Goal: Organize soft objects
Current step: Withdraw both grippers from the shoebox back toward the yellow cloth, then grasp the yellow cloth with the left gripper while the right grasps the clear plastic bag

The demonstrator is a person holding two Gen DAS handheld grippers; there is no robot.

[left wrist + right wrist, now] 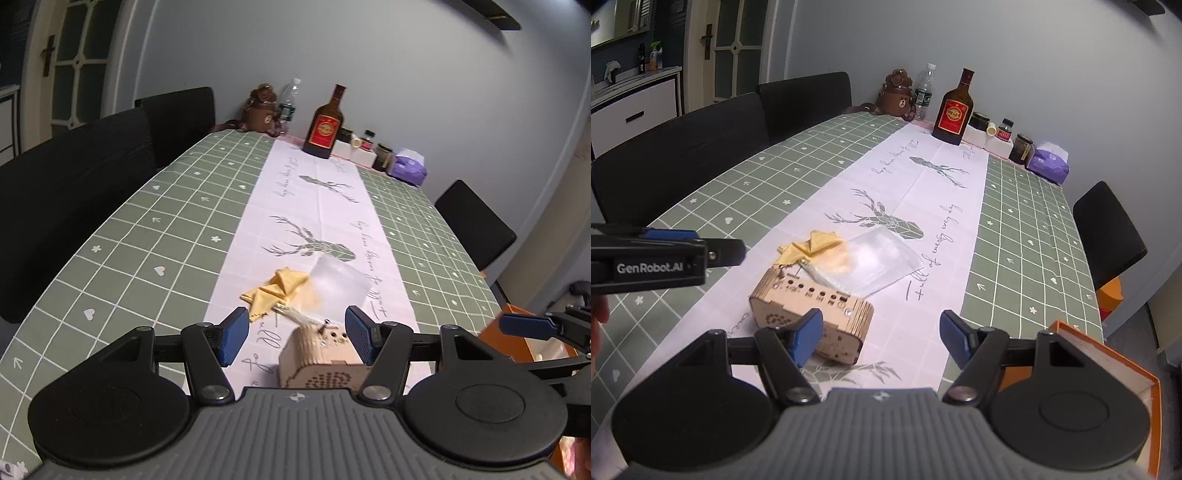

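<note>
A crumpled yellow cloth (275, 291) (809, 245) lies on the white table runner (303, 206), partly tucked in the mouth of a clear plastic pouch (338, 284) (875, 264). A small wooden box (319, 356) (812, 314) stands in front of them. My left gripper (291, 336) is open and empty, above the box and just short of the cloth; it also shows in the right wrist view (698, 245). My right gripper (881, 336) is open and empty, to the right of the box; it also shows in the left wrist view (528, 326).
An orange-rimmed box (1115, 369) sits at the table's near right edge. At the far end stand a brown bottle (325, 125), a water bottle (290, 103), a bear figure (260, 110), jars and a purple tissue pack (410, 166). Black chairs (74, 192) line both sides.
</note>
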